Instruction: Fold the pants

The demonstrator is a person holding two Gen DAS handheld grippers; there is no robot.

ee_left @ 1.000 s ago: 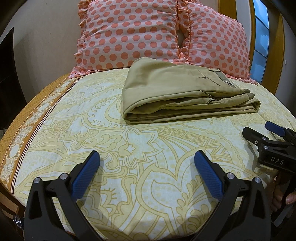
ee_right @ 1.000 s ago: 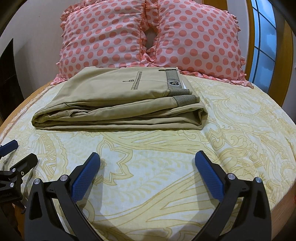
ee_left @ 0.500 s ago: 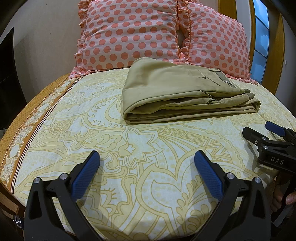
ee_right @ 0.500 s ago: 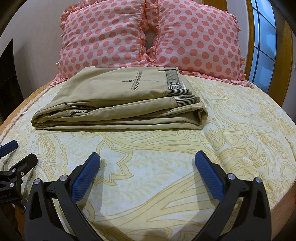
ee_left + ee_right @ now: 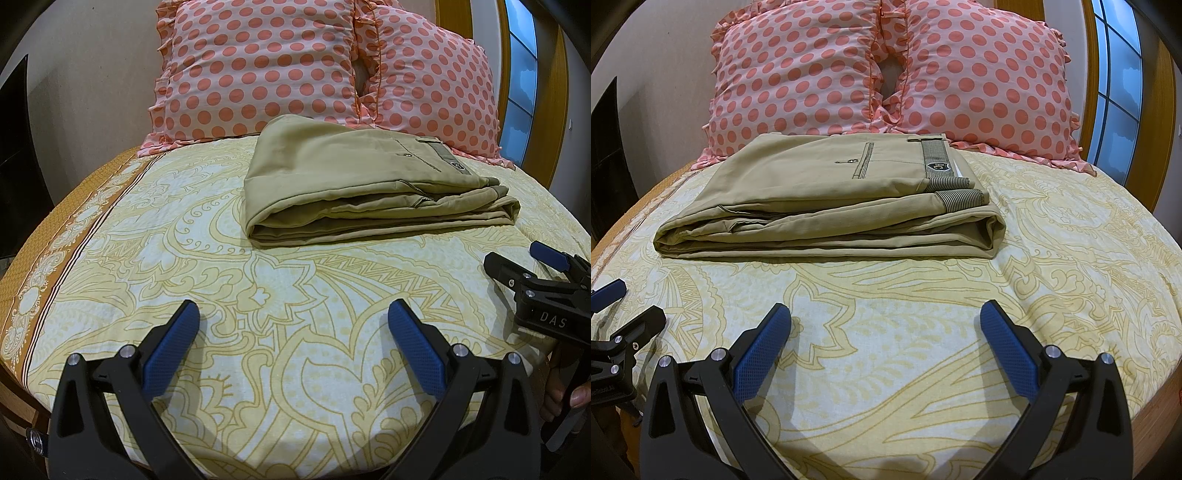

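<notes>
Left wrist view: my left gripper [image 5: 293, 343] spread wide, empty, above bedsheet [image 5: 280, 295]. Right gripper [image 5: 886, 343] likewise wide, empty. Khaki pants [image 5: 827, 206] lie folded near polka-dot pillows [image 5: 886, 70], well ahead of both.

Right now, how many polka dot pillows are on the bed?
2. One pillow stands on the left at the head of the bed, the other pillow beside it on the right, their frilled edges meeting. Both sit behind the folded pants. More could be hidden behind them.
</notes>
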